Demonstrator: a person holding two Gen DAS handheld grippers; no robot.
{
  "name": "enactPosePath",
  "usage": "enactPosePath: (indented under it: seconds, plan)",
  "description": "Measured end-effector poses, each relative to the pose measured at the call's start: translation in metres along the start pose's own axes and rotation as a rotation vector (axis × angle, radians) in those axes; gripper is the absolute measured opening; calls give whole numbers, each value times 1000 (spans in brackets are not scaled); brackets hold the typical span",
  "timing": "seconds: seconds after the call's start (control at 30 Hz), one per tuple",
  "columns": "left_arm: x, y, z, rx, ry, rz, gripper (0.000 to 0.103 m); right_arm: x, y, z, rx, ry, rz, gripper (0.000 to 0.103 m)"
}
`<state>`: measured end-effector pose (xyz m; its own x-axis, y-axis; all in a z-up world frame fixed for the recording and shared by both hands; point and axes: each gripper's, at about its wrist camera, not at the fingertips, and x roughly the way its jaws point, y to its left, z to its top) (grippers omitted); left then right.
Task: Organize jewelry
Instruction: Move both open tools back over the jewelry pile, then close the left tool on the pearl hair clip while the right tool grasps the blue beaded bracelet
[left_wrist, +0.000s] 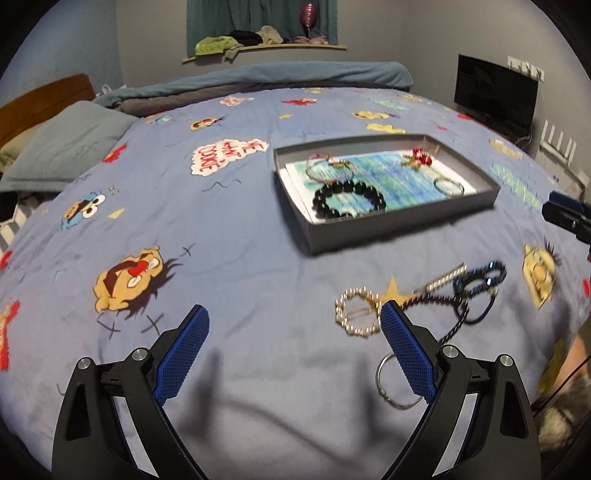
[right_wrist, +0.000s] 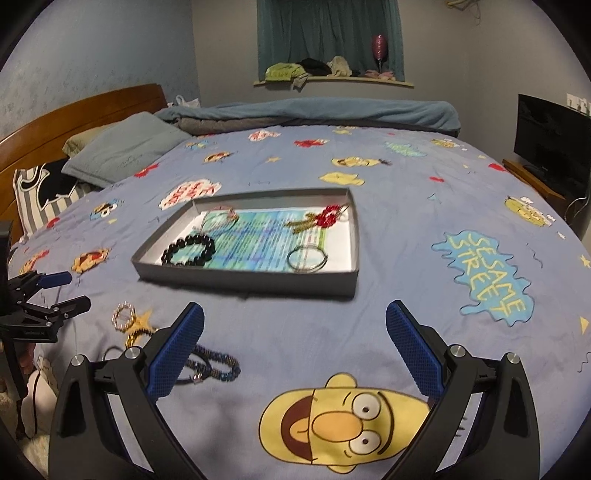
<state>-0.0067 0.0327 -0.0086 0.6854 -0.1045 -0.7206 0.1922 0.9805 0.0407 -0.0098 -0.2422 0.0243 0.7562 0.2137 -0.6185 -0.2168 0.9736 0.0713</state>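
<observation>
A shallow grey box tray (left_wrist: 402, 229) (right_wrist: 243, 282) lies on the bed, lined with blue-green paper. Inside it are a black bead bracelet (left_wrist: 349, 201) (right_wrist: 189, 251), a thin pink bracelet (left_wrist: 328, 168) (right_wrist: 218, 219), a red-and-gold piece (left_wrist: 421, 158) (right_wrist: 321, 218) and a silver bangle (left_wrist: 448, 186) (right_wrist: 306, 258). Loose on the sheet lie a pearl bracelet (left_wrist: 357, 314) (right_wrist: 123, 316), a dark blue beaded bracelet (left_wrist: 480, 280) (right_wrist: 218, 365), a gold chain (left_wrist: 441, 281) and a silver ring bangle (left_wrist: 397, 384). My left gripper (left_wrist: 295, 325) is open, empty, left of that pile. My right gripper (right_wrist: 295, 325) is open and empty.
The bed carries a blue cartoon-print sheet (left_wrist: 240, 288) (right_wrist: 424, 258). Pillows (right_wrist: 125, 151) and a wooden headboard (right_wrist: 74, 118) lie at the left, a rolled blanket (right_wrist: 314, 110) at the back. A dark screen (right_wrist: 554, 140) stands at the right. The other gripper (right_wrist: 40, 306) shows at the left edge.
</observation>
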Motion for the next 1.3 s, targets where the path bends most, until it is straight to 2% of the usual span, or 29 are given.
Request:
enactPosePath:
  seconds: [0.13,0.47,0.63,0.73,1.07,1.2,1.3]
  plan:
    - [8,-6,-6,6,11,-25,93,11,4,-8,1,41,14,97]
    - [27,-23,-12,57,4,-52,91,20,10,-22,-15,78,28,97]
    - [32,-24,-14,64,3,-71,78,26,11,-28,-3,100,40,95]
    - [34,-27,-15,75,2,-66,67,28,12,-30,-1,110,51,89]
    - [30,-32,-12,96,-32,-102,51,35,20,-36,-19,156,101,47]
    - [33,-38,-12,122,-26,-111,40,39,23,-38,-29,173,124,32]
    - [35,-39,-12,125,-26,-112,40,41,24,-39,-28,182,130,30]
